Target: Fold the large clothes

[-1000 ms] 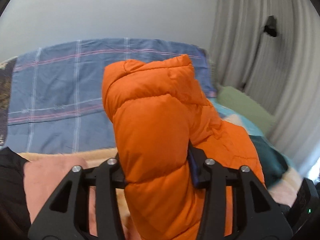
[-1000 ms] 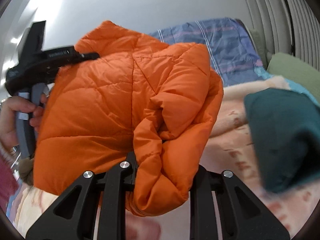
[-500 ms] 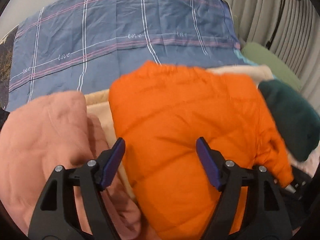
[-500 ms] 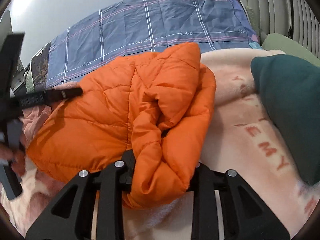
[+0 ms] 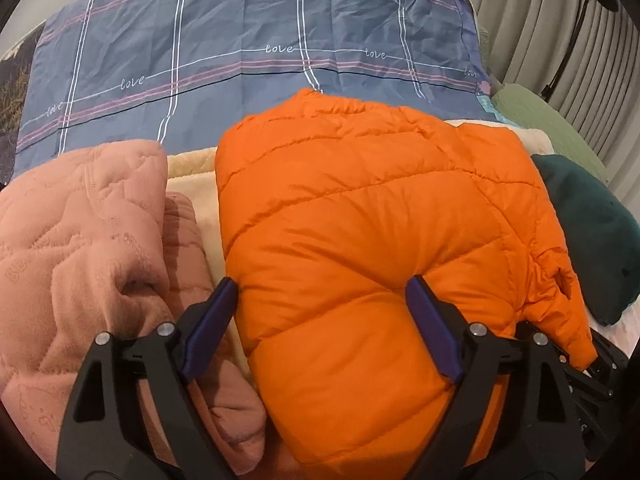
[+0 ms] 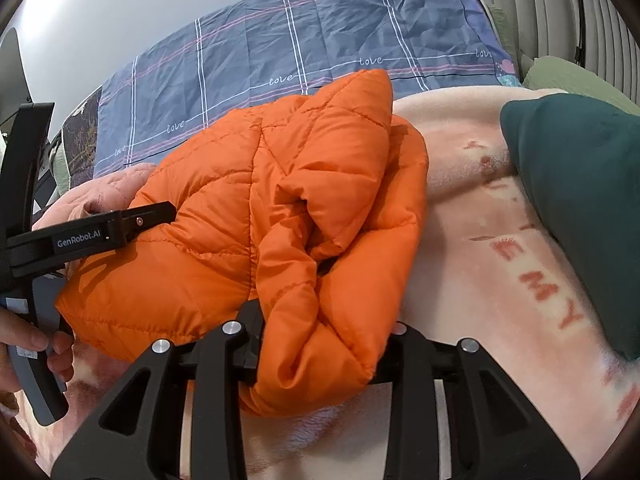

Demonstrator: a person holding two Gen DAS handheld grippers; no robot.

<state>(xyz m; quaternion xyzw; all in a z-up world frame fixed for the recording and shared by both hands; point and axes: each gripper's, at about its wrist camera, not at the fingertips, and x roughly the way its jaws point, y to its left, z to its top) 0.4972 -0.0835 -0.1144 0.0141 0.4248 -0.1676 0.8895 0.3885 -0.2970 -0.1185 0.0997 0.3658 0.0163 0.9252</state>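
Note:
An orange puffer jacket (image 5: 360, 232) lies bundled on the pale pink blanket (image 6: 492, 264) of the bed. My left gripper (image 5: 320, 300) is open, its purple pads on either side of the jacket's near end without pinching it. It also shows from the side in the right wrist view (image 6: 120, 228). My right gripper (image 6: 324, 328) is shut on a fold of the same jacket (image 6: 280, 216) at its right end, low over the blanket.
A pink quilted garment (image 5: 80, 248) lies left of the jacket. A dark green garment (image 5: 588, 232) lies to its right (image 6: 580, 200). A blue plaid sheet (image 5: 248, 48) covers the far part of the bed. Curtains (image 5: 560, 40) hang at the right.
The jacket was held up in the air by both grippers and has come down onto the bed. My left gripper has opened and let go. My right gripper keeps its hold.

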